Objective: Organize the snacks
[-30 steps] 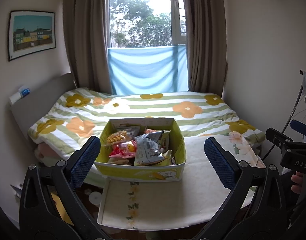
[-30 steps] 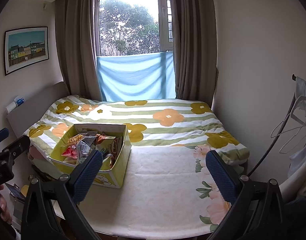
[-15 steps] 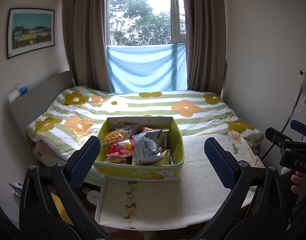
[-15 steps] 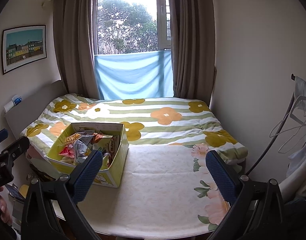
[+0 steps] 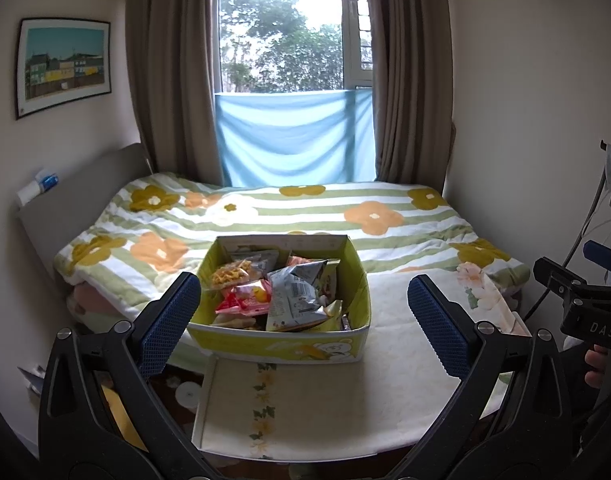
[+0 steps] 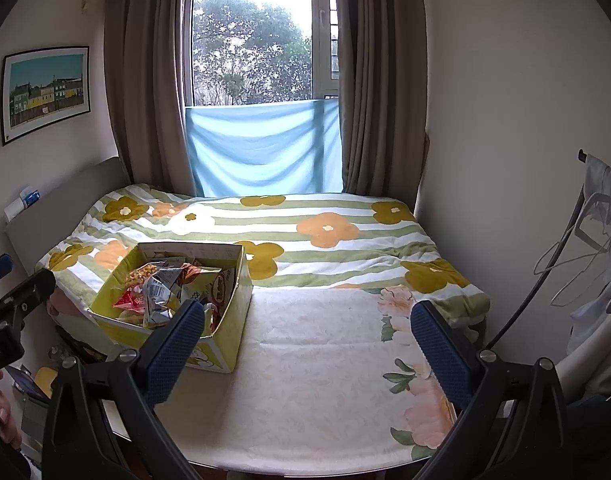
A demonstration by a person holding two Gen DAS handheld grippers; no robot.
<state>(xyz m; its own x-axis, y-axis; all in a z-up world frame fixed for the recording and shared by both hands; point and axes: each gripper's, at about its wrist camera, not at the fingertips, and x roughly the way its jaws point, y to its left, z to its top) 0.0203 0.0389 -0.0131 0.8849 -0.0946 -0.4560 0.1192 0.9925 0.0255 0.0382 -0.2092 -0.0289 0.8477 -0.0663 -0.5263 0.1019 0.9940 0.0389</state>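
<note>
A yellow-green cardboard box [image 5: 279, 346] full of snack packets stands on a cloth-covered table [image 5: 305, 408] at the foot of a bed. A silver packet [image 5: 295, 300], a red packet [image 5: 241, 300] and a yellow waffle-print packet [image 5: 231, 274] lie on top. My left gripper [image 5: 305, 320] is open and empty, just short of the box. In the right wrist view the box [image 6: 221, 320] is at left; my right gripper [image 6: 305, 340] is open and empty over bare tablecloth [image 6: 325, 380].
A bed with a flower-striped quilt [image 5: 305, 216] lies behind the table. A headboard [image 5: 85, 184] is at left, a wall at right. Hangers and clothes [image 6: 585, 248] hang at far right. The floor left of the table holds clutter [image 5: 117, 408].
Both grippers have drifted slightly down and forward; the box and bed sit a little lower in view. Both stay open and empty.
</note>
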